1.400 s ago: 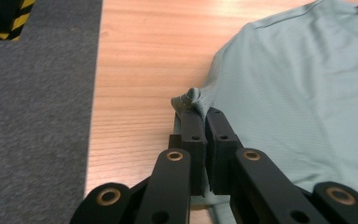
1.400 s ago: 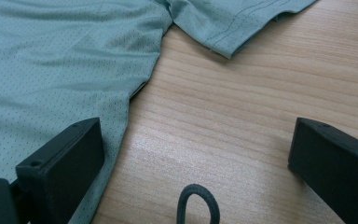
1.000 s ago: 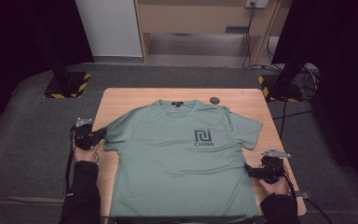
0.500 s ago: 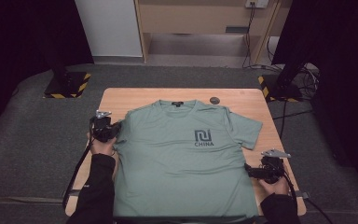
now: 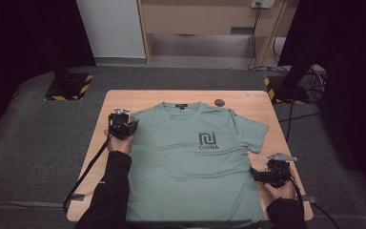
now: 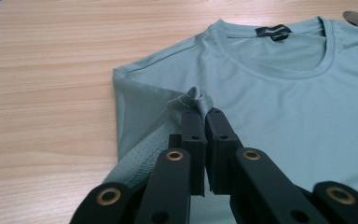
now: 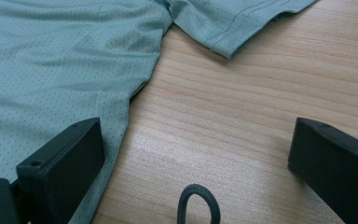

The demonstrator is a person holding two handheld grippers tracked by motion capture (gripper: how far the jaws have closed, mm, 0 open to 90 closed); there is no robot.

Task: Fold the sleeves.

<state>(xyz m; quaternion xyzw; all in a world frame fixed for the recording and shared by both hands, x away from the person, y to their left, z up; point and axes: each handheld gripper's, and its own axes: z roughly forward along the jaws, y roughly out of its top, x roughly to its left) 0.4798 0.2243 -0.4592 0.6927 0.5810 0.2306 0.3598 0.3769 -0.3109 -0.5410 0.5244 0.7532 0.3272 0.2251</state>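
Observation:
A green T-shirt [image 5: 195, 157] with a "CHINA" print lies flat, chest up, on the wooden table [image 5: 102, 138]. My left gripper [image 5: 132, 127] is shut on the shirt's left sleeve [image 6: 186, 102], whose hem bunches up between the fingers and is folded inward over the shirt. My right gripper [image 5: 253, 174] stands open at the shirt's right side hem, low on the table. In the right gripper view one finger [image 7: 70, 158] lies over the shirt's edge [image 7: 74, 84] and the other finger [image 7: 335, 158] over bare wood. The right sleeve [image 7: 233, 18] lies flat farther off.
A small dark round disc [image 5: 219, 102] lies on the table near the collar. Grey carpet [image 5: 38, 143] surrounds the table. Black stands with striped bases [image 5: 69, 88] sit at the far left and far right. A cable loop [image 7: 198, 203] lies between my right gripper's fingers.
My left gripper has carried the left sleeve inward and farther up the table, folding it over the shirt. The right gripper has stayed in place.

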